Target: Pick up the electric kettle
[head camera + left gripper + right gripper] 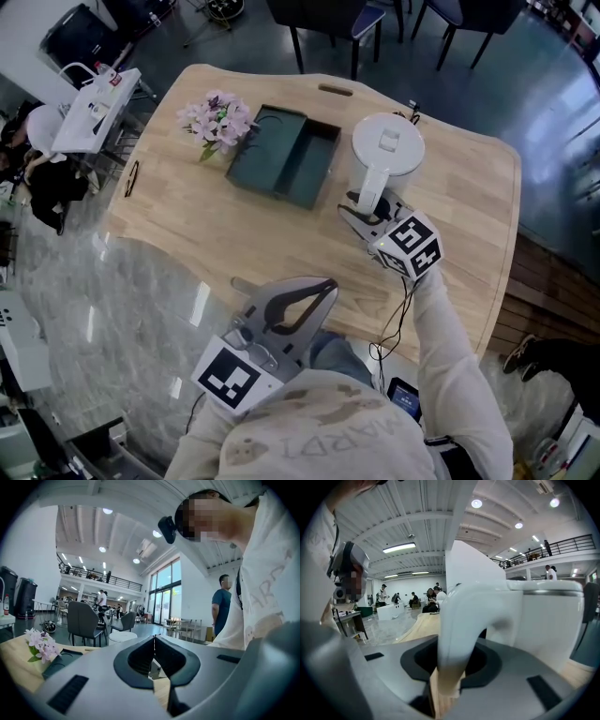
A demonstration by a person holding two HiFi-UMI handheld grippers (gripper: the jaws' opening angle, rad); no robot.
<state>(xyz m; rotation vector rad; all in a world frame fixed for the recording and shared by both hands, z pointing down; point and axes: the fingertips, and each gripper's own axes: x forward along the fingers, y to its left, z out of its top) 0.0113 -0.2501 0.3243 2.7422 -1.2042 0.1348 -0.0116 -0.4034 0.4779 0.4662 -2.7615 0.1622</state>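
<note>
Electric kettle (pixel 387 145), white, lid shut, upright at the far right part of the wooden bench (pixel 206 234), just beside the right end of a dark green 2-compartment tray (pixel 286 155). Whether its base rests on the bench I cannot tell. Kettle handle (pixel 371 187) points toward the person. Right hand-held gripper (pixel 361 208) is closed partway on that handle: in the right gripper view the handle (pixel 459 620) fills the gap between the 2 dark pads, both jaws against it, kettle body (pixel 543 620) close behind. Marker cube (pixel 410 246) sits behind the jaws, sleeve running back to the person. Left hand-held gripper (pixel 323 286) is low at the near bench edge, well apart from the kettle; the left gripper view shows its jaws together tip to tip, nothing held (pixel 154 641). Pink flowers (pixel 217 120) stand touching the tray's left end.
</note>
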